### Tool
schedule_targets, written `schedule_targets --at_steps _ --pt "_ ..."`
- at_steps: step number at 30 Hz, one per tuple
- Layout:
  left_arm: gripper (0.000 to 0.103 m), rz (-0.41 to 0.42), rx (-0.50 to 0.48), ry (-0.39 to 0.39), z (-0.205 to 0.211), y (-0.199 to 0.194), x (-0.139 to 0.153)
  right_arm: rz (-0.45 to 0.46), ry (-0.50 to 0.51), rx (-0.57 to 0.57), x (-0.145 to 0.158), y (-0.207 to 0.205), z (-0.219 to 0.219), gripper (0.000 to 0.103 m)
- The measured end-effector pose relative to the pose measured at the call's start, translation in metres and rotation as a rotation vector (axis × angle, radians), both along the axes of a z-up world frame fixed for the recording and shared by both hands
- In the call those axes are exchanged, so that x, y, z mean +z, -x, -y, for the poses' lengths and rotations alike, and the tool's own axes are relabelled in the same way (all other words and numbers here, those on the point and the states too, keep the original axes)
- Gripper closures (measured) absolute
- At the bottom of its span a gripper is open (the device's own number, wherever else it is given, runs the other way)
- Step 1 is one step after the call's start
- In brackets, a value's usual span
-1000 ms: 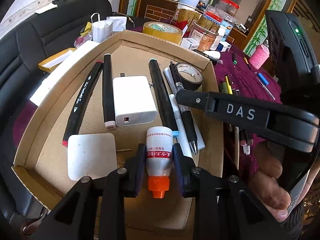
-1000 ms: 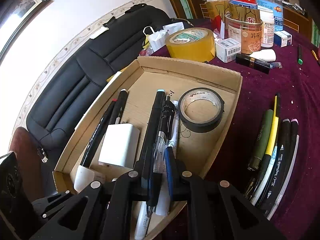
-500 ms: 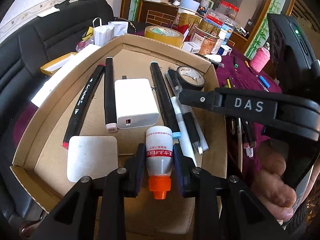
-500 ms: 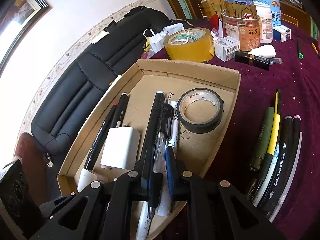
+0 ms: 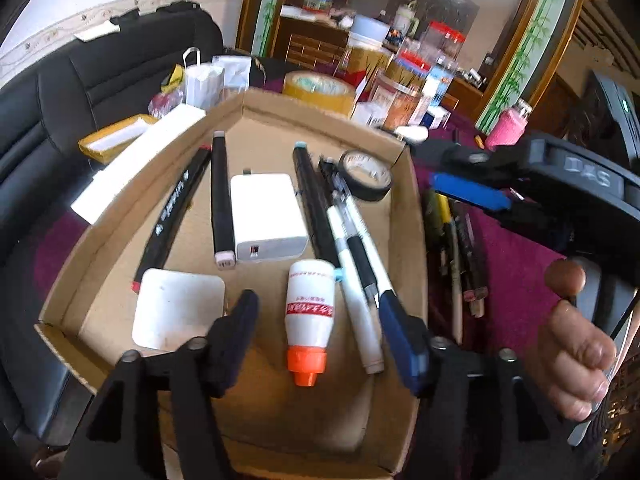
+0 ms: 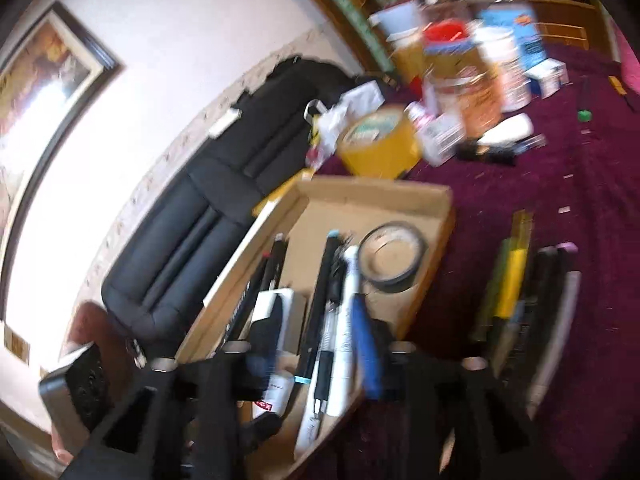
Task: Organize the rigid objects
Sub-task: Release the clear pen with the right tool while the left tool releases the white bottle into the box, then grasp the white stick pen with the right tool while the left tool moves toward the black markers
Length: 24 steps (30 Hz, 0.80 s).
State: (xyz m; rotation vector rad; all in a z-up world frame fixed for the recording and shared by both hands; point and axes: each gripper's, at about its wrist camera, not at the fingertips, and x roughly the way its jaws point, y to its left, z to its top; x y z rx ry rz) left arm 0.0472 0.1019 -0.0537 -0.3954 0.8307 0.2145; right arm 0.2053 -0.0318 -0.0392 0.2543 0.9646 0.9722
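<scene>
A cardboard tray [image 5: 320, 118] holds black markers, a white power bank [image 5: 268, 216], a black tape roll [image 5: 366, 176], pens and a white bottle [image 5: 310, 304] with an orange cap. My left gripper [image 5: 316, 300] is opening, its pads well clear of the bottle lying on the tray floor between them. My right gripper [image 6: 320, 320] is opening too, above the black-and-clear pen [image 6: 326, 320] and the white marker [image 6: 344, 332] in the tray [image 6: 376, 188]. Nothing is held. In the left wrist view the right gripper [image 5: 448, 176] hangs over the tray's right wall.
Several pens and markers [image 6: 516, 288] lie on the maroon cloth right of the tray. A yellow tape roll [image 6: 376, 144], jars and small boxes [image 6: 480, 80] crowd the back. A black sofa [image 6: 224, 240] runs along the left. A person's hand [image 5: 576, 360] grips the right tool.
Both grippers went from shut to open. The left let go of the white bottle, the right let go of the pen. The right gripper lifted and swung, blurring its view.
</scene>
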Motion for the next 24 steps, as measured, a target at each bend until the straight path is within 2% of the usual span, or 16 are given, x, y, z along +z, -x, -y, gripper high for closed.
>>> schedule_targets --at_steps 2,5,8,10,12,13,19,21,24 --pt "0.033 0.034 -0.001 -0.005 0.004 0.003 0.009 -0.003 -0.025 -0.049 0.008 -0.002 0.028 0.040" --pt "0.032 0.083 -0.004 0.006 0.012 0.007 0.019 -0.026 -0.006 -0.111 0.009 -0.003 0.066 0.041" --pt "0.031 0.103 -0.043 0.040 0.024 0.003 0.021 -0.057 0.042 -0.168 -0.006 -0.002 0.097 0.041" --pt "0.031 0.102 -0.066 0.054 0.033 0.000 0.019 -0.098 0.070 -0.194 -0.021 -0.004 0.108 0.047" --pt "0.031 0.094 -0.091 0.059 0.041 -0.003 0.018 -0.151 0.100 -0.202 -0.037 -0.007 0.111 0.061" --pt "0.031 0.090 -0.101 0.057 0.044 -0.003 0.017 -0.164 0.118 -0.203 -0.042 -0.009 0.110 0.064" --pt "0.031 0.099 -0.098 0.061 0.042 0.003 0.018 -0.131 0.275 -0.196 -0.050 -0.011 0.086 0.076" --pt "0.031 0.095 -0.096 0.070 0.040 0.003 0.017 -0.125 0.343 -0.205 -0.054 -0.012 0.081 0.086" --pt "0.031 0.091 -0.093 0.075 0.038 0.004 0.015 -0.114 0.400 -0.197 -0.056 -0.014 0.076 0.087"
